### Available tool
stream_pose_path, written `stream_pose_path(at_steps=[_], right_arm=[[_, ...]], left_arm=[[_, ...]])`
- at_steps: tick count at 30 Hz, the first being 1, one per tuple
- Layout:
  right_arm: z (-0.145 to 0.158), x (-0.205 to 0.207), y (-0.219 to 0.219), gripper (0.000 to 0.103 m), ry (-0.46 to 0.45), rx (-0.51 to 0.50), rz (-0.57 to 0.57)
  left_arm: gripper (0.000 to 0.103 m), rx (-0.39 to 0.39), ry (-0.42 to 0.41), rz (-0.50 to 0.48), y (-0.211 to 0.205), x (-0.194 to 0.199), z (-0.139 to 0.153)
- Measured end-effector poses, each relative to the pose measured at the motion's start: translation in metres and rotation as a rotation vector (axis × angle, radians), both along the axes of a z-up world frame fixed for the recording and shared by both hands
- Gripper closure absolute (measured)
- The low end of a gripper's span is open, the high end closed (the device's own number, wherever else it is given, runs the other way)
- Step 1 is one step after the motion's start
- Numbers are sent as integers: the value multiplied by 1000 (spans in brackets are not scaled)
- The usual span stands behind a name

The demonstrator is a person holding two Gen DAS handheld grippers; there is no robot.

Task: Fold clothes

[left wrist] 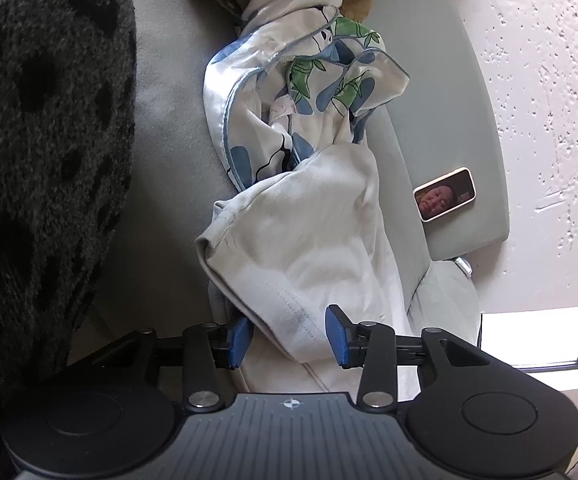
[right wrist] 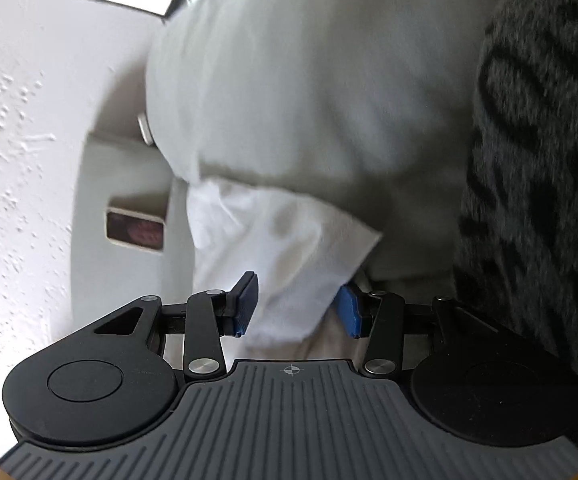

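Left side blocked by dark spotted fleece blanket (left wrist: 41, 152). Free grey sofa seat (left wrist: 165, 184) strip is left between it and crumpled white garment (left wrist: 297, 248). Cream-cased phone (left wrist: 445, 194) is parked on grey ledge, near wall.

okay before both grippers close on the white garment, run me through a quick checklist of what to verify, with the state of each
1. Left gripper open around the white garment hem: ok, cloth lies between its blue pads.
2. Right gripper open with white cloth between its pads: ok.
3. Grabbing a single layer only: cannot tell, folds overlap.
4. Garment free of the panda-print cloth: not ok, they overlap.
5. Phone clear of the pull: ok, apart on the grey ledge.
6. Right view sharp enough to judge: not ok, blurred.
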State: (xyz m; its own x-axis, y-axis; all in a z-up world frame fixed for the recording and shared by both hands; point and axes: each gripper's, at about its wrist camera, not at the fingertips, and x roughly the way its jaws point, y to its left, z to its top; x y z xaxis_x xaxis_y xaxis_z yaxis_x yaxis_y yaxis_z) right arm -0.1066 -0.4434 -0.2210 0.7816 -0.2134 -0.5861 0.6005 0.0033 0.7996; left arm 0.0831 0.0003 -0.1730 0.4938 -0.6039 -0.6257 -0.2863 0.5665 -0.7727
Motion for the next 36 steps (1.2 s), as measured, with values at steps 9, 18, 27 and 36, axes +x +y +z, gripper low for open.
stream_pose_path(at_steps=[9,18,27,36], right_arm=[[20,-4,-1,57,13,-144,-14],[24,1,-16,84,41,-169,50],[45,1,-28,97,74,-168,181],[72,1,-56,99,98,-115,263]], left_arm=[[64,30,-21,26,3,1,3],[76,31,-38,-32,-2,3,5],[103,139,-67,-143,-10,12,30],[103,126,29,-182,1,14,41]])
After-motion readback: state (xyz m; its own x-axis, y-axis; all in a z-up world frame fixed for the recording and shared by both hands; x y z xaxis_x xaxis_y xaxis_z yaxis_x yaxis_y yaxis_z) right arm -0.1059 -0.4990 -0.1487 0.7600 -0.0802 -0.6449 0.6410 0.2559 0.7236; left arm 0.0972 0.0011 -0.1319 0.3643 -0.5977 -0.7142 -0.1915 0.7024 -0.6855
